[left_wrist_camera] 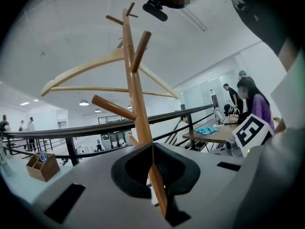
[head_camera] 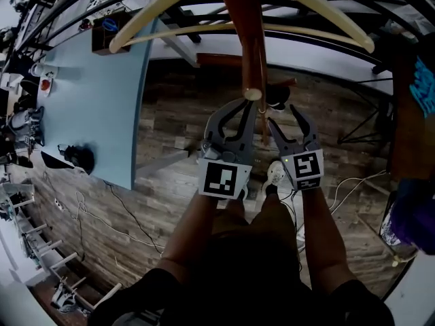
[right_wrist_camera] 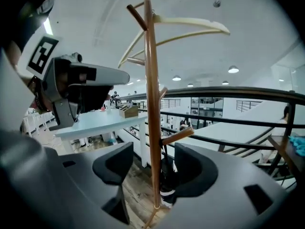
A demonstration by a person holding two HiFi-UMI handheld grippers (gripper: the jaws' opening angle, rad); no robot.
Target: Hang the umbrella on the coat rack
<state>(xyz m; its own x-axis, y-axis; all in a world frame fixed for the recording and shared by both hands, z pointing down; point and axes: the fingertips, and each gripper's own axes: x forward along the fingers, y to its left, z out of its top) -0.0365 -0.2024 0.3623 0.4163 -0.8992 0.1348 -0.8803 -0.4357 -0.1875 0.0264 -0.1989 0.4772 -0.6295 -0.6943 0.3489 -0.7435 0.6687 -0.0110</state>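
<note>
A: Well, starting at the left of the head view: pale blue surface, well apart from the job. Then the coat rack, centre top, carrying a wooden hanger up high.

B: Left claw?

A: Pressed together on the rack's pole, with wood right in the seam of the pads; seemingly steadying it.

B: And further right?

A: Right claw spread, gripping nothing, framing pole and umbrella in its gap, lower middle of the right gripper view. Dark, folded small, pale band near the bottom, dangling just beside the pole under a low peg. No sight of any loop or strap.

B: Handling?

A: Probably light; stiff inside, soft and slippery outside. Best taken by handle or strap, not by the fabric. Likely to swing if nudged.
</note>
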